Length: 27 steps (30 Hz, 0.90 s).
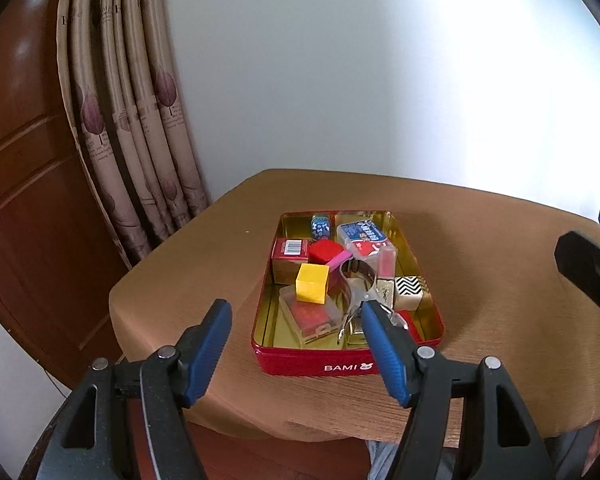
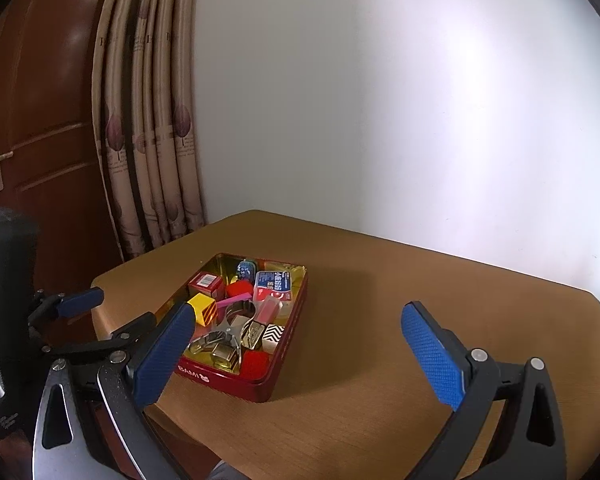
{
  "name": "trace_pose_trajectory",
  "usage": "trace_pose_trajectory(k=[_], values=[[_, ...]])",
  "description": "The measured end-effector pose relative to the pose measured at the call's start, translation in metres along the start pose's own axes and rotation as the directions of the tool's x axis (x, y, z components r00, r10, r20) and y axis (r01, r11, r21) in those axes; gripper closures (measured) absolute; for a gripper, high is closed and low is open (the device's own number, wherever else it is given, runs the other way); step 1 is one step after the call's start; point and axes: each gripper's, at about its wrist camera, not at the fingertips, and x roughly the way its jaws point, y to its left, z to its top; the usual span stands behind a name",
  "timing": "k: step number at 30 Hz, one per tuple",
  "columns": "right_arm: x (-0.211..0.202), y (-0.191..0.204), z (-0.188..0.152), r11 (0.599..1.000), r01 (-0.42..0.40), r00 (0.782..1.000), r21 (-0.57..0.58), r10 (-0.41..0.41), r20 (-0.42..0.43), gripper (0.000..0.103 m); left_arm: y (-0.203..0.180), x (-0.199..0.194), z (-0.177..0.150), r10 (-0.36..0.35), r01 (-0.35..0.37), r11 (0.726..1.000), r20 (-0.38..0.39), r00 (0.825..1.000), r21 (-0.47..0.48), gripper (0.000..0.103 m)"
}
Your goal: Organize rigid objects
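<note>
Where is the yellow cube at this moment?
In the left wrist view, the yellow cube sits inside the red tin, left of centre, atop a clear plastic case, just in front of the red block.

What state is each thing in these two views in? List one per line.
Left hand-held gripper: open, holding nothing.
Right hand-held gripper: open, holding nothing.
Red BAMI tin: lidless, filled with small objects.
Yellow cube: resting atop other items.
Wooden door: closed.
Curtain: gathered aside.
</note>
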Motion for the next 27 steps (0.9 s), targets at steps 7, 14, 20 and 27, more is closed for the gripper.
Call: trace_pose_trajectory(k=[7, 14, 20, 27], values=[[0.001, 0.005, -0.002, 1.000, -0.013, 1.000, -0.013, 0.013, -0.011, 0.001, 0.000, 0.002, -0.002, -0.011, 0.011, 1.000, -0.010, 1.000, -0.008, 0.024], [0.002, 0.005, -0.003, 1.000, -0.023, 1.000, -0.013, 0.023, -0.016, 0.001, 0.001, 0.008, -0.002, -0.024, 0.023, 1.000, -0.039, 0.999, -0.011, 0.023], [0.004, 0.006, -0.003, 1.000, -0.022, 1.000, -0.015, 0.022, -0.019, 0.001, 0.008, 0.010, -0.002, -0.034, 0.031, 0.998, -0.050, 0.998, -0.046, 0.023], [0.006, 0.009, -0.007, 0.999, -0.025, 0.999, -0.021, 0.024, -0.029, 0.001, 0.009, 0.014, -0.002, -0.033, 0.030, 0.999, -0.069, 0.997, -0.045, 0.023]])
